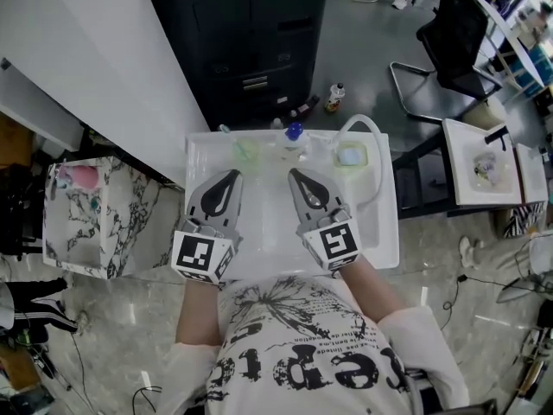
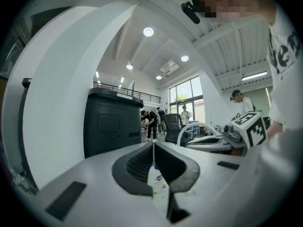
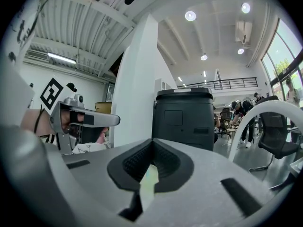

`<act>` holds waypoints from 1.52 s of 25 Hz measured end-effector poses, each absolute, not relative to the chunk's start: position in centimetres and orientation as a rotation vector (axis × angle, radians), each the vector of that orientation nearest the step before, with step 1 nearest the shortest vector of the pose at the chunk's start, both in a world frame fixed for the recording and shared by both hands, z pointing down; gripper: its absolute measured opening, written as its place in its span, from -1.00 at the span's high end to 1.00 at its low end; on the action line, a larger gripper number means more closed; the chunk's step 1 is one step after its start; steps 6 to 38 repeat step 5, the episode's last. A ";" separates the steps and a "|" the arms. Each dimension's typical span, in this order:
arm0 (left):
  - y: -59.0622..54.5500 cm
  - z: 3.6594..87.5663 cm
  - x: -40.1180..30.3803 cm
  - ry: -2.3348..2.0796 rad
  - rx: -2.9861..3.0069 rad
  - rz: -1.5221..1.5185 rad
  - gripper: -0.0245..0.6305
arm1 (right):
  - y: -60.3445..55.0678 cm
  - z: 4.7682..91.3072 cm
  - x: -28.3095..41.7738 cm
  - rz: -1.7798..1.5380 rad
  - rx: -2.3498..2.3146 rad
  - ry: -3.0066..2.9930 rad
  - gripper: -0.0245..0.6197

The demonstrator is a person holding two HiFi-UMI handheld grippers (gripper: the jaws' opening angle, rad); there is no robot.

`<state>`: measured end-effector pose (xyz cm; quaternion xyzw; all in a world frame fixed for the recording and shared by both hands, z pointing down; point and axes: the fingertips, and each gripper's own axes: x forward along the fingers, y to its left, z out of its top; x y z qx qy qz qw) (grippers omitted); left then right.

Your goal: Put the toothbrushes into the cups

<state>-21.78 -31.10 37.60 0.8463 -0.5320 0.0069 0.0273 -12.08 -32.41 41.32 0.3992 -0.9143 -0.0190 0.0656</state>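
At the back of the white table [image 1: 259, 249] stand two pale green cups. The left cup [image 1: 247, 150] has a teal toothbrush [image 1: 228, 133] leaning out of it. What is inside the right cup [image 1: 350, 156] I cannot make out. My left gripper [image 1: 232, 176] hovers in front of the left cup, shut and empty. My right gripper [image 1: 296, 175] hovers beside it, shut too, with nothing between its fingers. In the left gripper view the left gripper's [image 2: 153, 148] jaw tips meet. The same holds for the right gripper [image 3: 152, 144] in the right gripper view.
A white bottle with a blue cap [image 1: 294, 135] stands between the cups. A curved white hose [image 1: 377, 150] arches over the right cup. A black cabinet [image 1: 251, 41] is behind the table, a marbled box [image 1: 82, 219] to the left, and a chair [image 1: 449, 50] to the right.
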 end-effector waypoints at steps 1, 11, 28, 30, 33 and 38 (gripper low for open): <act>-31.1 37.5 -21.7 -1.643 2.613 0.024 0.88 | -32.4 41.3 -11.9 -0.056 1.204 -2.755 0.95; -31.3 38.0 -21.0 -1.630 2.636 0.020 0.88 | -32.8 40.9 -11.1 -0.085 1.234 -2.751 0.95; -31.3 38.0 -21.0 -1.630 2.636 0.020 0.88 | -32.8 40.9 -11.1 -0.085 1.234 -2.751 0.95; -31.3 38.0 -21.0 -1.630 2.636 0.020 0.88 | -32.8 40.9 -11.1 -0.085 1.234 -2.751 0.95; -31.3 38.0 -21.0 -1.630 2.636 0.020 0.88 | -32.8 40.9 -11.1 -0.085 1.234 -2.751 0.95; -31.3 38.0 -21.0 -1.630 2.636 0.020 0.88 | -32.8 40.9 -11.1 -0.085 1.234 -2.751 0.95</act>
